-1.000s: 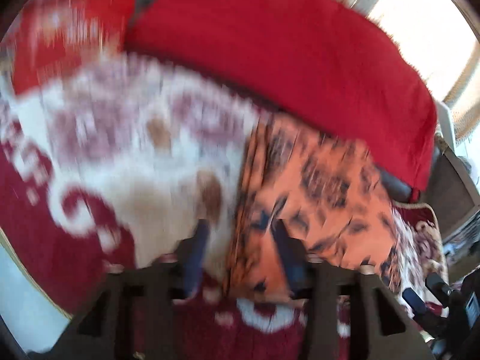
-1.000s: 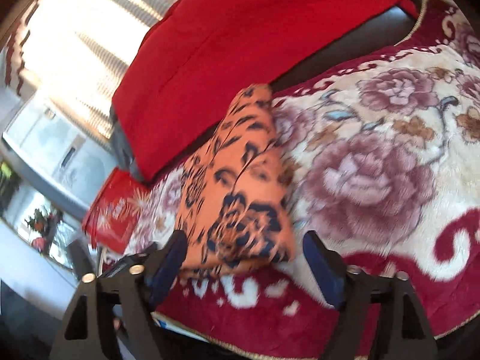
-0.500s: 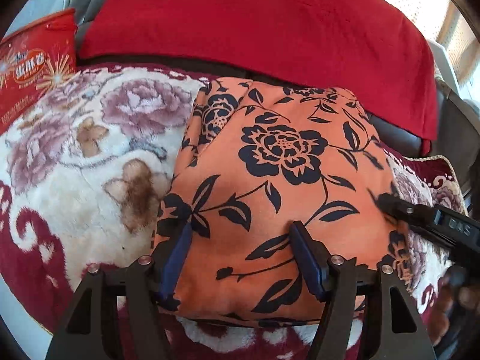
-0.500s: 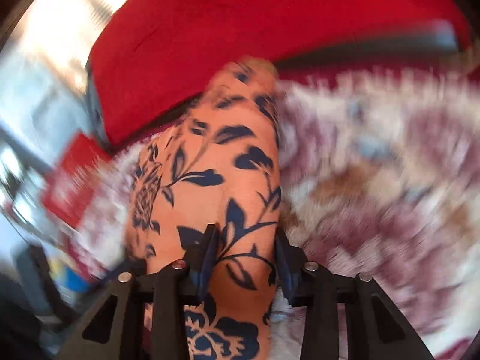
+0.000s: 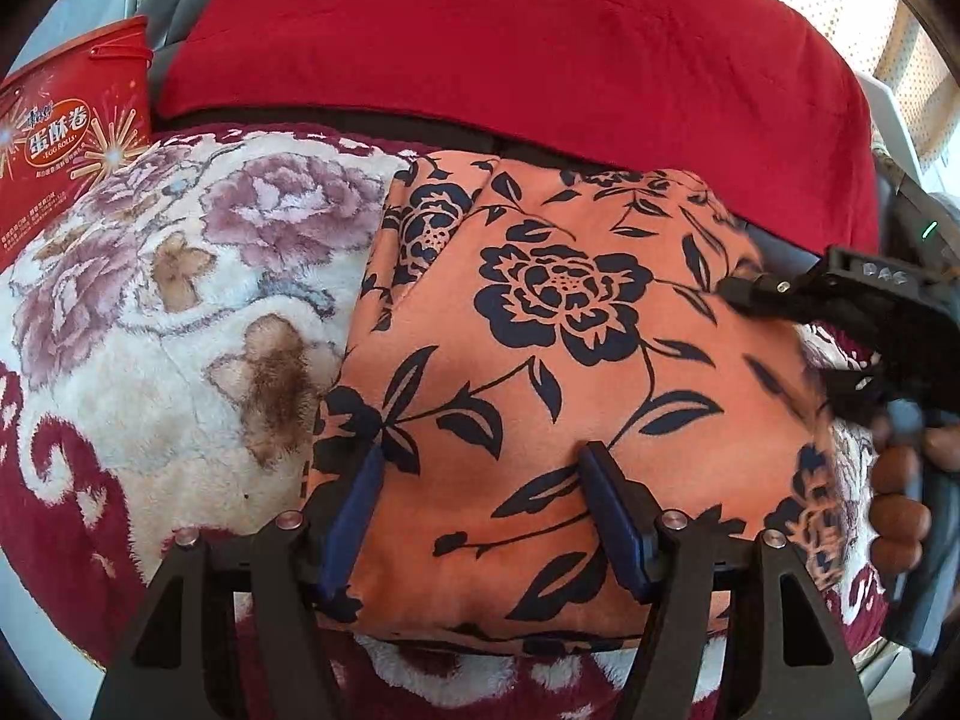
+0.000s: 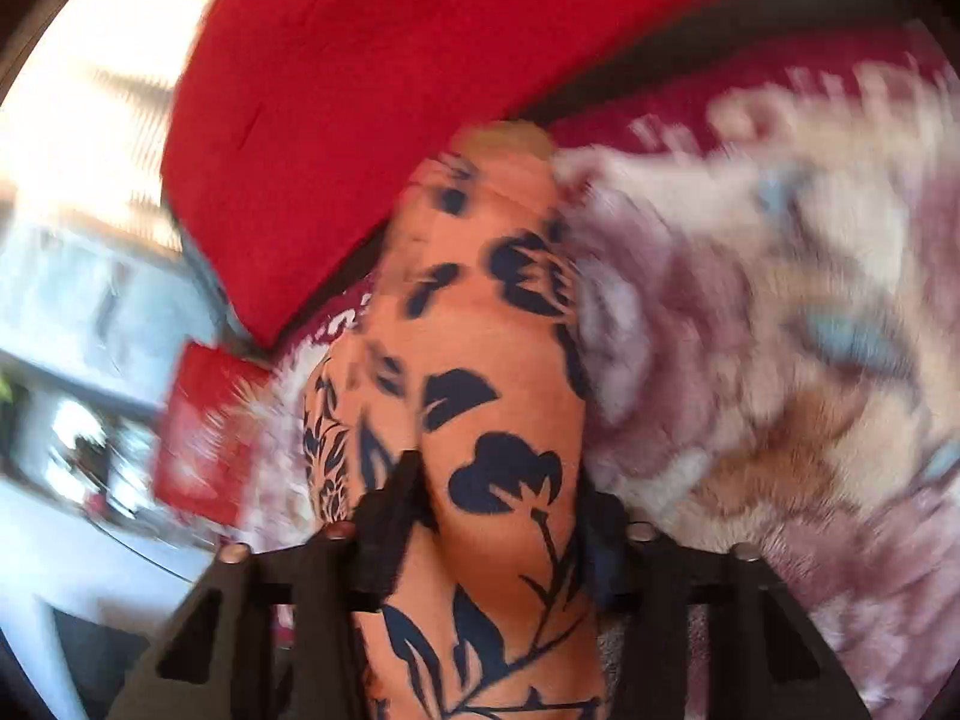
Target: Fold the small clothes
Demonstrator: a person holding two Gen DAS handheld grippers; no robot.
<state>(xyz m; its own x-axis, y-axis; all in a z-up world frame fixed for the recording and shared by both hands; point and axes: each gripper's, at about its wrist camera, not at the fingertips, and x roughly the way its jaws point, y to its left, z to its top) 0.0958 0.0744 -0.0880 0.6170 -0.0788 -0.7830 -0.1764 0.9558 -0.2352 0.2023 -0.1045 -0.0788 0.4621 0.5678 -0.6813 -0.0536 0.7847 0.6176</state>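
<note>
An orange garment with dark blue flowers [image 5: 558, 324] lies folded on a floral plush blanket [image 5: 180, 312]. My left gripper [image 5: 480, 468] points down at its near edge. Its blue-padded fingers [image 5: 354, 510] stand apart and rest on the flat cloth without pinching it. At the garment's right edge is my right gripper [image 5: 735, 291], with a person's hand [image 5: 900, 510] on its handle. In the blurred right wrist view, the right gripper [image 6: 498, 480] is shut on a raised fold of the garment [image 6: 492, 372], which bulges between the pads.
A red cushion or cover [image 5: 510, 42] lies along the back behind the garment. A red egg-roll box [image 5: 66, 138] stands at the far left of the blanket. Bright curtains [image 5: 918, 60] are at the far right. The blanket's dark red border [image 5: 72, 516] runs along the near edge.
The left gripper swung over the garment, then held still on it. The right gripper closed from wide open onto a fold of the garment and keeps moving with it.
</note>
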